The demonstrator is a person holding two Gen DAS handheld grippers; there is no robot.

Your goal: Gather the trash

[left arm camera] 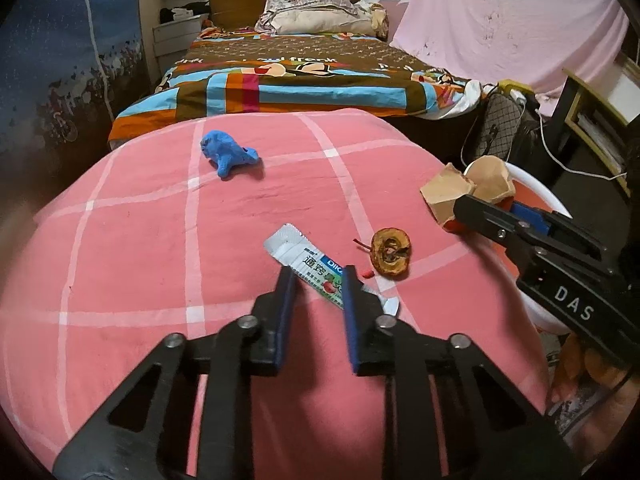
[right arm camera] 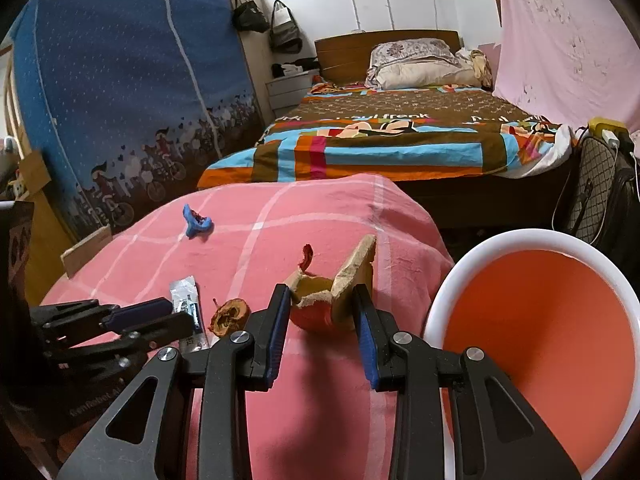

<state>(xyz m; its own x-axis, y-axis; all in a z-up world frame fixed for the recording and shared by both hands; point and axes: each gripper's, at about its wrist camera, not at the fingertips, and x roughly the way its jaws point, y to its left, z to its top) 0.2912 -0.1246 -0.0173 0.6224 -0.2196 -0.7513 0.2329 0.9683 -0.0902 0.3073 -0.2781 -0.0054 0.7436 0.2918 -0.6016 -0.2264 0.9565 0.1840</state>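
On the pink checked cloth (left arm camera: 160, 248) lie a silver sachet wrapper (left arm camera: 308, 266), a brown apple core (left arm camera: 391, 253) and a crumpled blue glove (left arm camera: 228, 153). My left gripper (left arm camera: 318, 278) straddles the sachet with its jaws open around it. My right gripper (right arm camera: 322, 300) is shut on a torn orange-and-tan peel or paper scrap (right arm camera: 334, 292), held beside the white-rimmed orange bin (right arm camera: 536, 320). The scrap (left arm camera: 468, 192) and right gripper (left arm camera: 466, 208) also show in the left wrist view. The sachet (right arm camera: 186, 296), the core (right arm camera: 230, 316), the glove (right arm camera: 196, 222) and the left gripper (right arm camera: 176, 316) show in the right wrist view.
A bed with a colourful quilt (right arm camera: 380, 140) stands behind the table. A blue fabric wardrobe (right arm camera: 120, 100) is at the left. A checked bag (right arm camera: 596, 188) and cables sit at the right by a pink hanging sheet (right arm camera: 568, 40).
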